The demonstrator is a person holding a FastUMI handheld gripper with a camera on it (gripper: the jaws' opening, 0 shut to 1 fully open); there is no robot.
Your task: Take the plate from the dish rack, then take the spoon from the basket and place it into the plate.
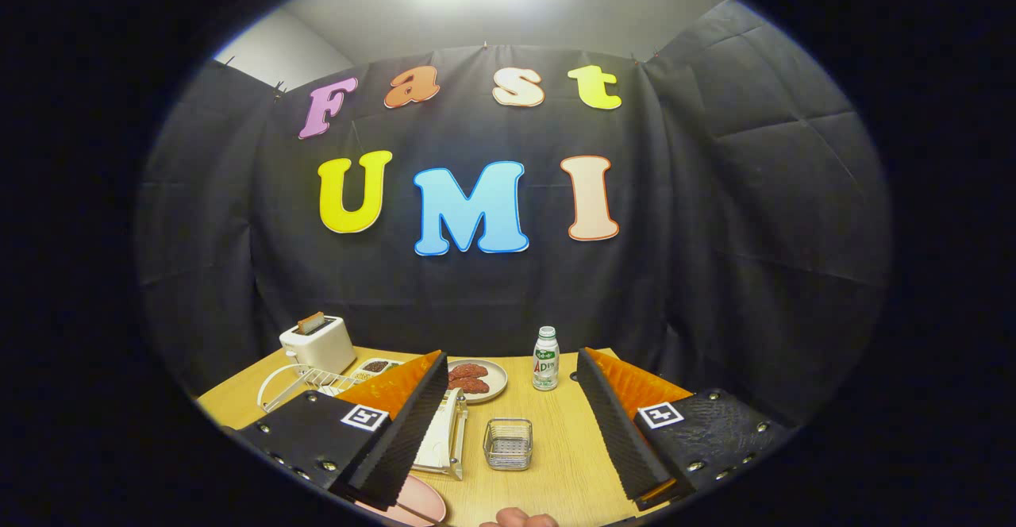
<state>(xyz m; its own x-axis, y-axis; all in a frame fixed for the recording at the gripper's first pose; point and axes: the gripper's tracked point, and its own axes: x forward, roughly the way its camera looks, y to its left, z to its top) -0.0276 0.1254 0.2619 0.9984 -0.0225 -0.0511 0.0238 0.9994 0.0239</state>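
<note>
A pale pink plate (pixel 413 503) is seen at the tabletop's near edge, a wire basket (pixel 508 444) beside it; the gripper (pixel 512 384) is held wide open, empty

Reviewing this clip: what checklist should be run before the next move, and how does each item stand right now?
1. Gripper fingers wide open, nothing between them: ok.
2. Pink plate lying flat on the table, partly under one finger: ok.
3. Wire basket ahead between the fingers, path to it free: ok.
4. Spoon inside the basket: cannot tell.
5. Bottle upright beyond the basket, apart from it: ok.
6. Hand at the near table edge, close to the plate: not ok.
</note>
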